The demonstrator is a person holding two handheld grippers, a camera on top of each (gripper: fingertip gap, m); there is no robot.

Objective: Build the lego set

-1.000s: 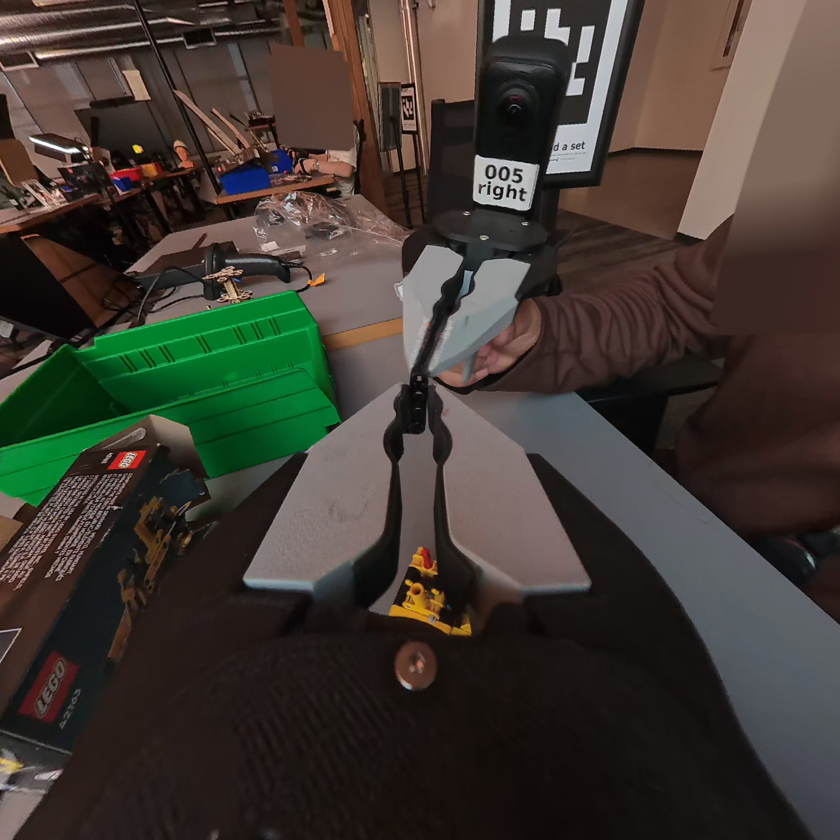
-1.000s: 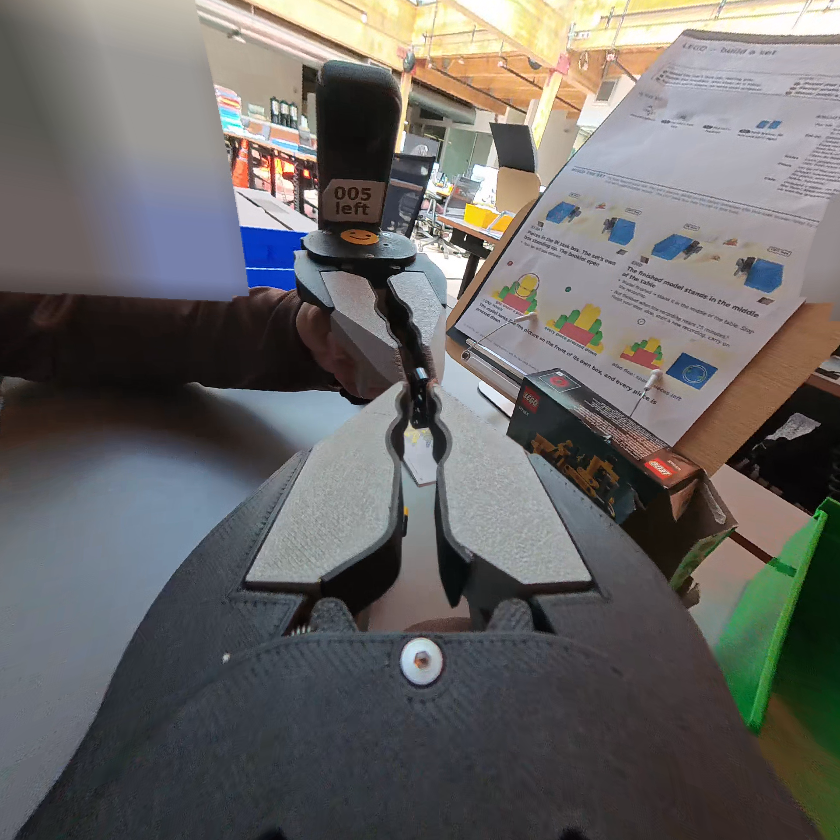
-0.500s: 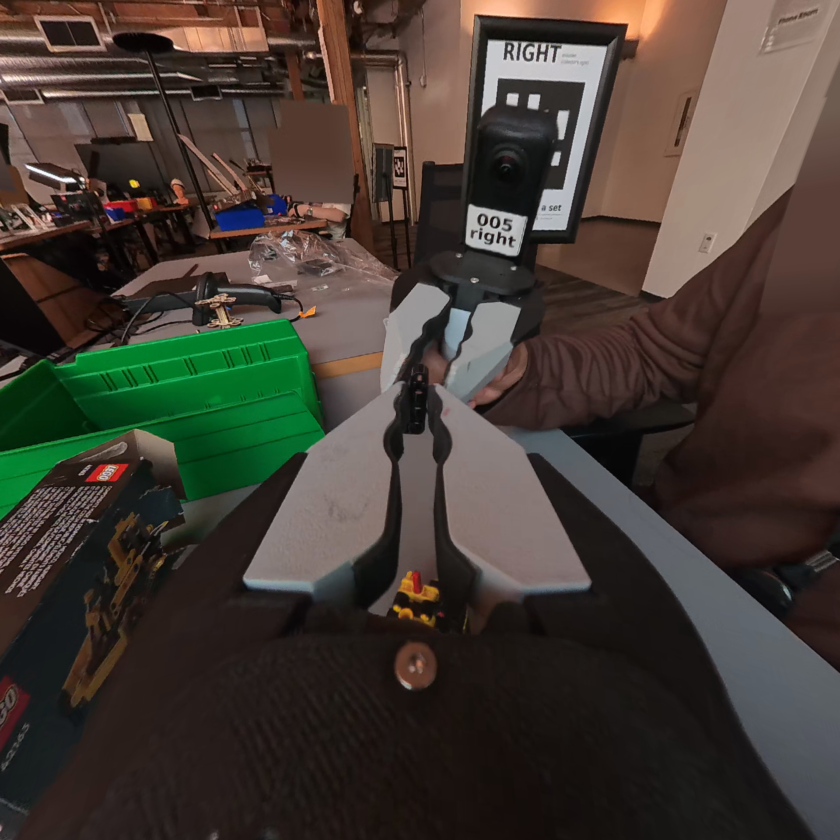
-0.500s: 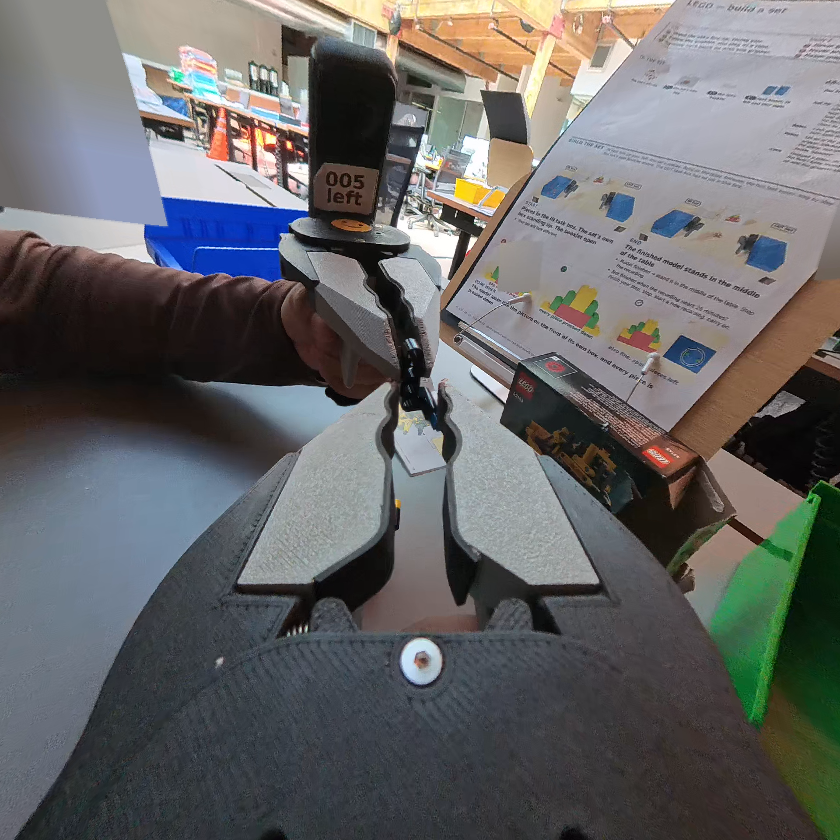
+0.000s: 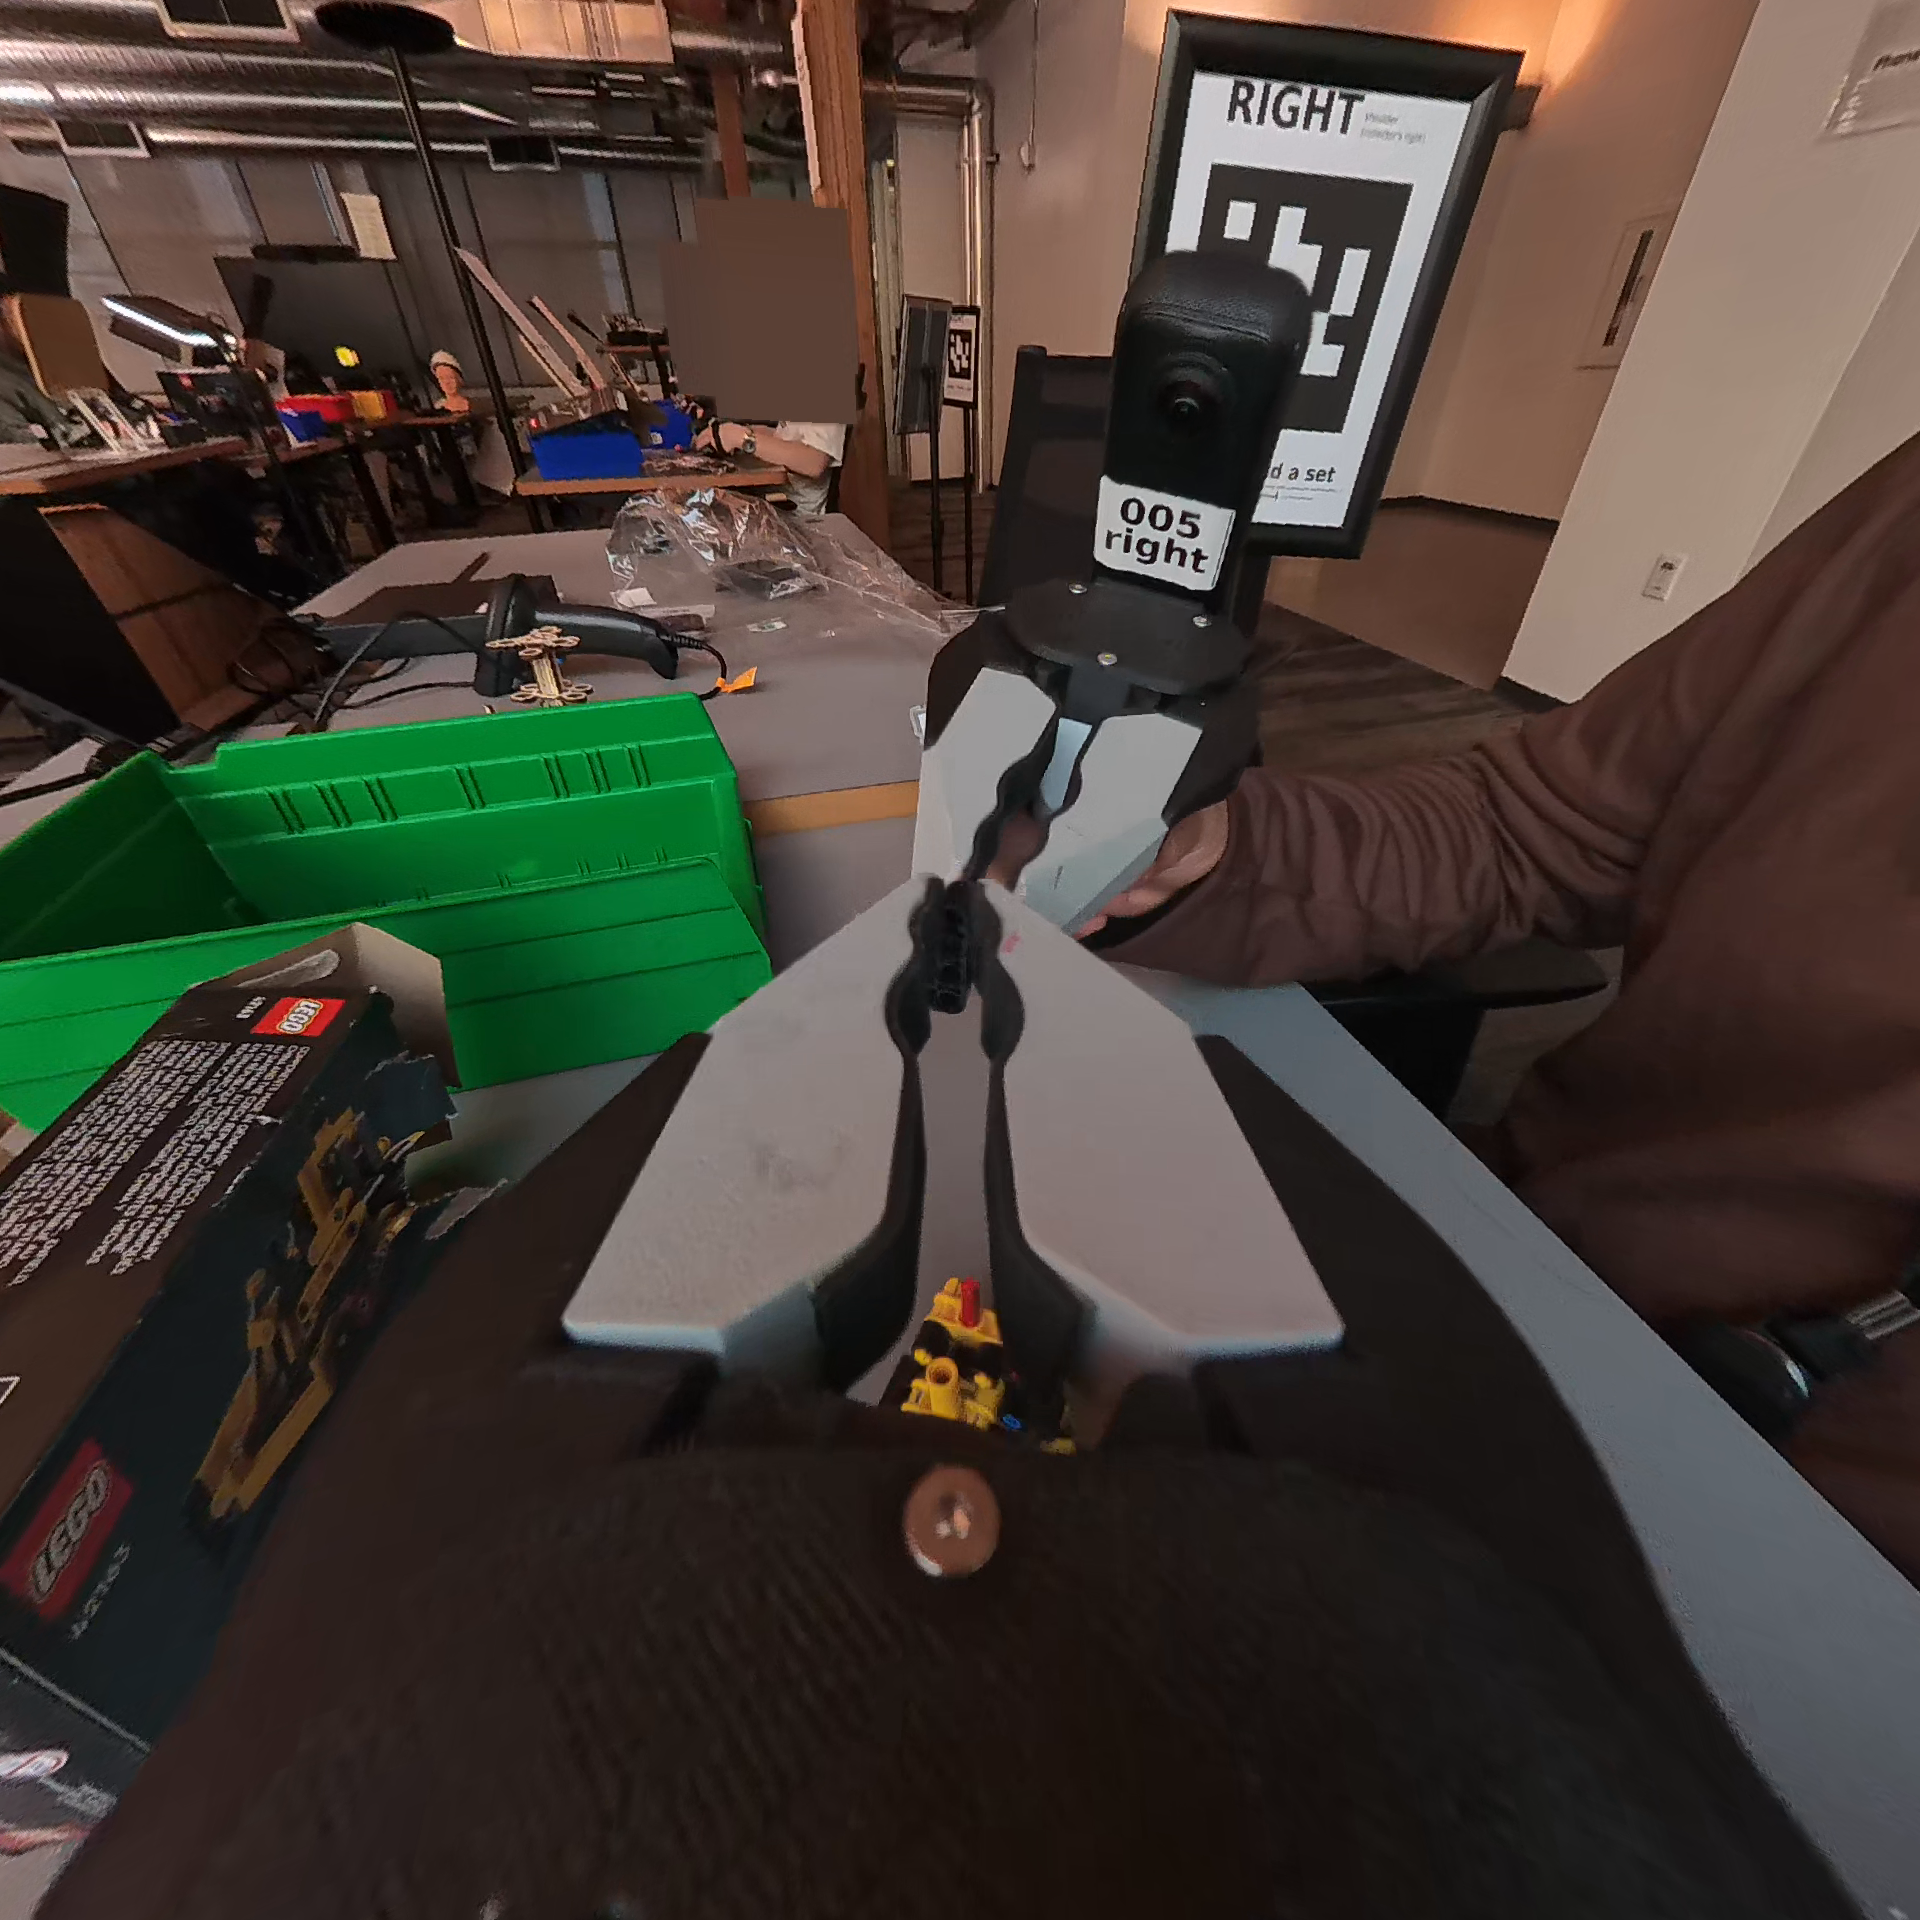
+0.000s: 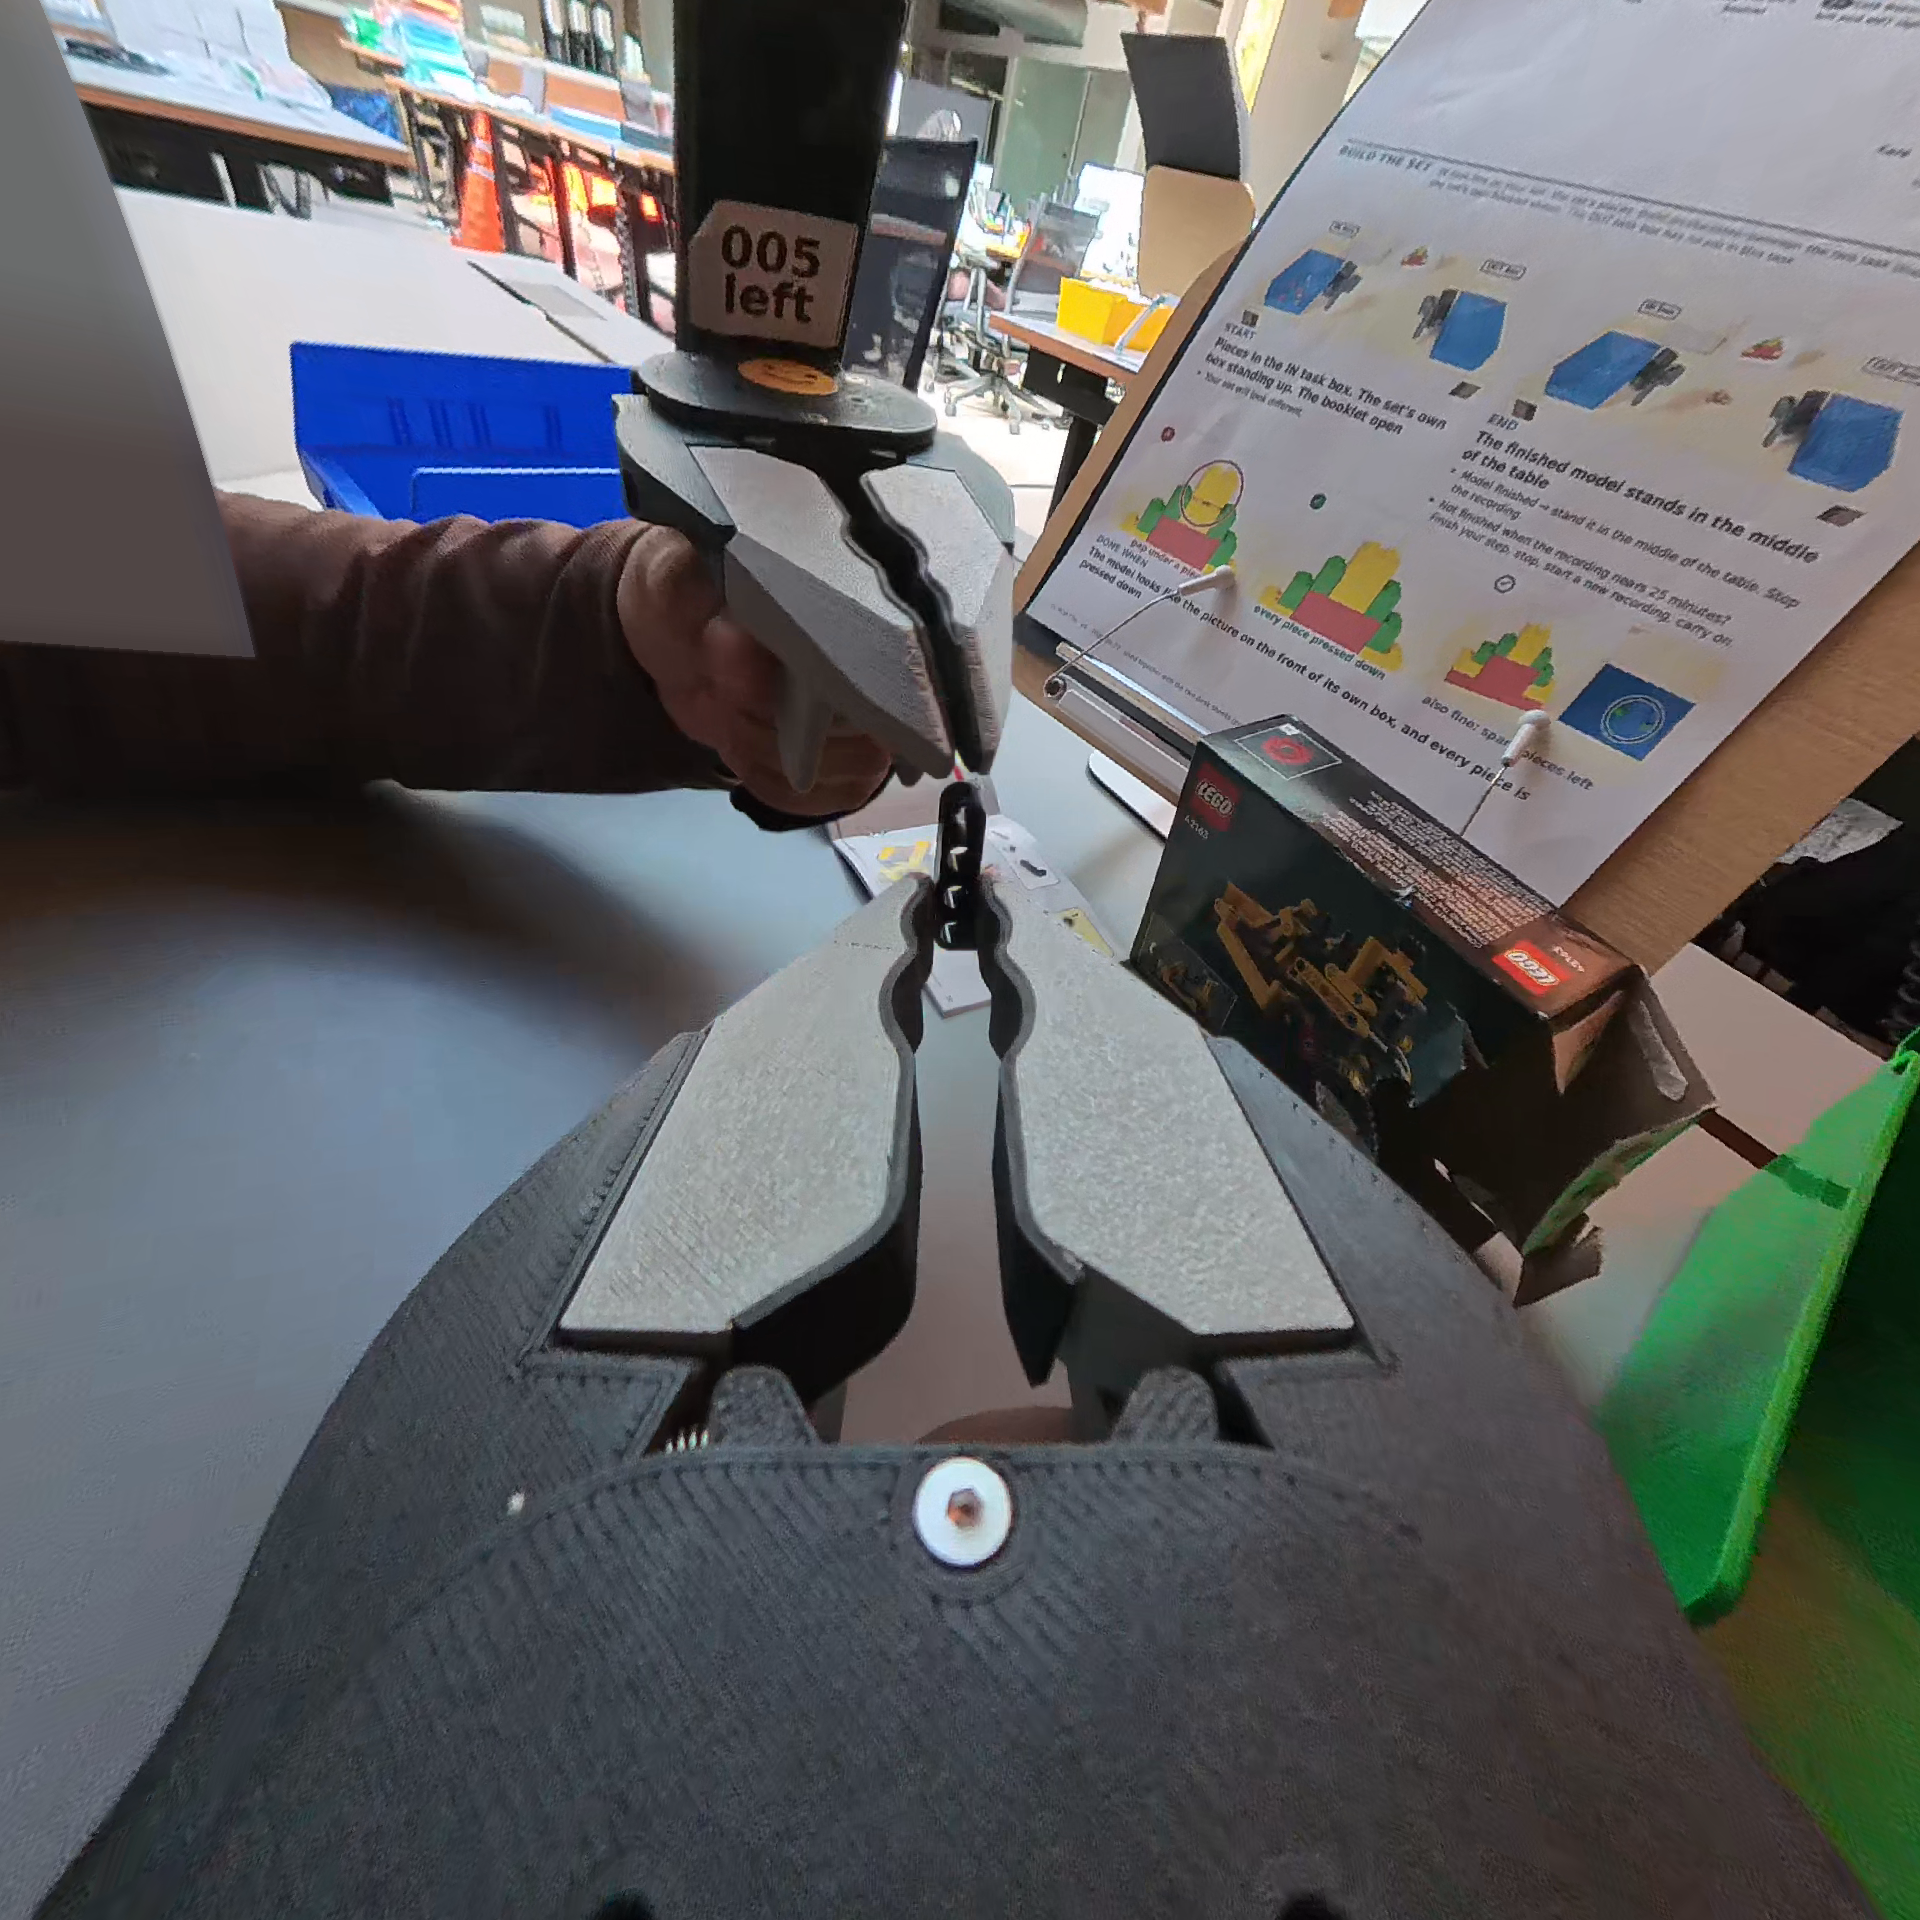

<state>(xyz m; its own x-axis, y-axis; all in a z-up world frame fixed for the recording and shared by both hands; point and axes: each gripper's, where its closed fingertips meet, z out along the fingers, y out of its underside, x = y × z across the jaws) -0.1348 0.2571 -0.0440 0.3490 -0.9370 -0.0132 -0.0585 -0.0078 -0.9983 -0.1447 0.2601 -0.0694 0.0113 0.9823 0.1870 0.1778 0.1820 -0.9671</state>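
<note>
While upright, torn box (image 6: 1382, 956).

A grey counter (image 5: 1558, 1299) fills the foreground. Beyond its far edge stands a wooden post (image 5: 842, 260), the room's landmark. Left of the post, dark work desks (image 5: 156, 468) run under exposed ceiling ducts (image 5: 312, 114), with a lit desk lamp (image 5: 166, 317). Right of the post, a black office chair (image 5: 1039, 468) stands before a framed black-and-white poster (image 5: 1320, 208). Further right, a white wall (image 5: 1714, 364) meets brown wood flooring (image 5: 1382, 644), warmly lit near the ceiling.
</note>
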